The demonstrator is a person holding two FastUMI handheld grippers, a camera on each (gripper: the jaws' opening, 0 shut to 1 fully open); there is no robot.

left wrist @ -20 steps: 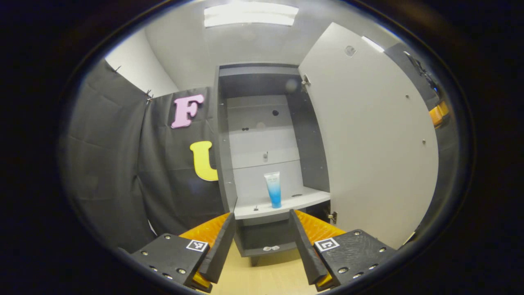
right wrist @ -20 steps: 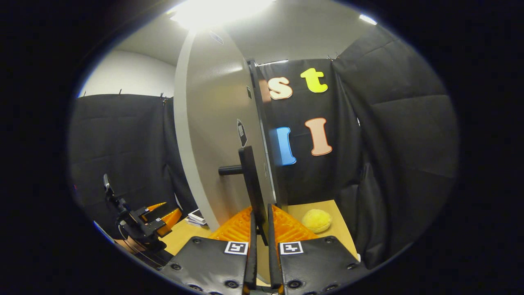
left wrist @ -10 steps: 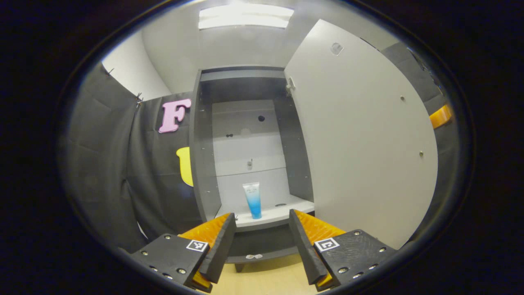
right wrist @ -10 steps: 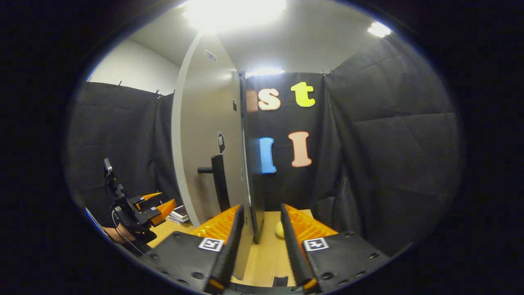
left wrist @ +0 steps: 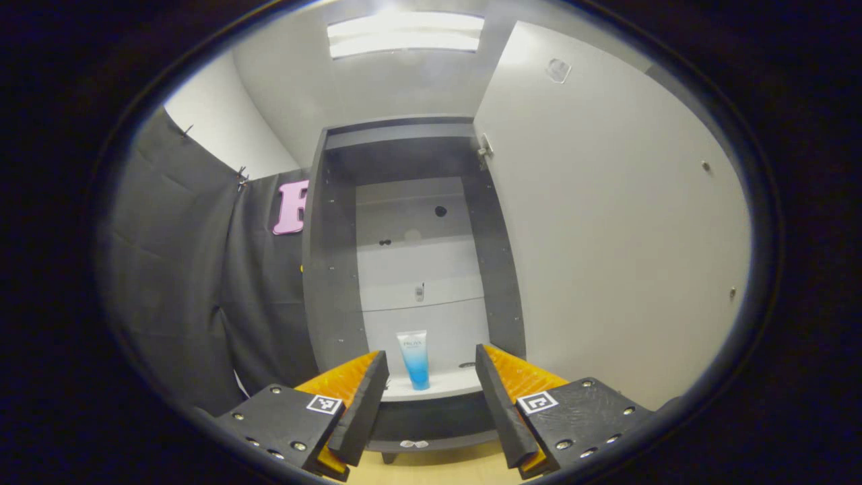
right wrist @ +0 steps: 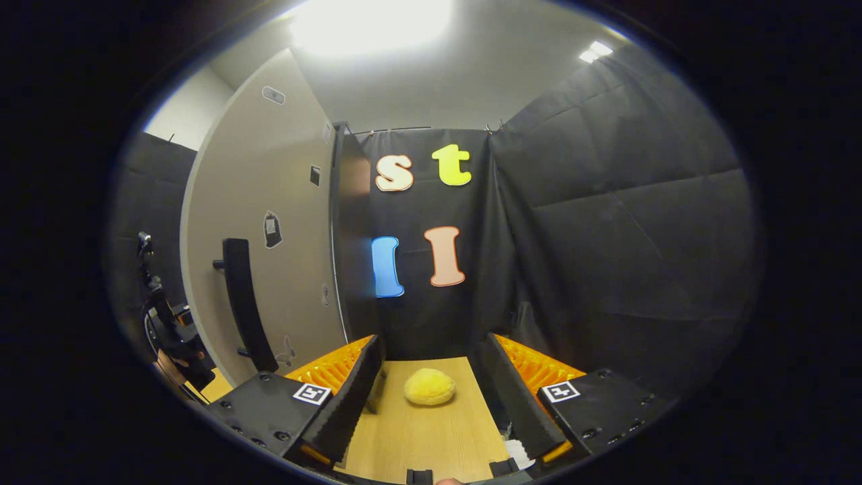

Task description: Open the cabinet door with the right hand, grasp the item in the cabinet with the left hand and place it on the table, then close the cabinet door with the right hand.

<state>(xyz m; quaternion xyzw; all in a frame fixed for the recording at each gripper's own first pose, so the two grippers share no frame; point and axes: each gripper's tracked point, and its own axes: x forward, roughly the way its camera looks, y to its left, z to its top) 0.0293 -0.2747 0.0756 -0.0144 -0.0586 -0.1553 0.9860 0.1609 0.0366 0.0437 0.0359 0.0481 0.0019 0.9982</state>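
The grey cabinet (left wrist: 330, 269) stands open, its pale door (left wrist: 606, 222) swung out to the right. On a white shelf (left wrist: 441, 387) inside stands a white-to-blue tube (left wrist: 414, 359), upright. My left gripper (left wrist: 429, 391) is open, and the tube shows between its fingers, farther off. In the right gripper view the door (right wrist: 269, 202) stands to the left with its dark bar handle (right wrist: 242, 303). My right gripper (right wrist: 431, 397) is open and clear of the handle, with nothing between its fingers. The other gripper (right wrist: 168, 330) shows small at the far left.
A yellow round soft object (right wrist: 429, 386) lies on the wooden table (right wrist: 431, 438) ahead of the right gripper. Black cloth walls close off the left of the cabinet and the right side of the booth.
My right gripper let go of the door handle, opened and swung right, away from the door. My left gripper moved closer to the open cabinet, so the tube now sits between its fingers in view.
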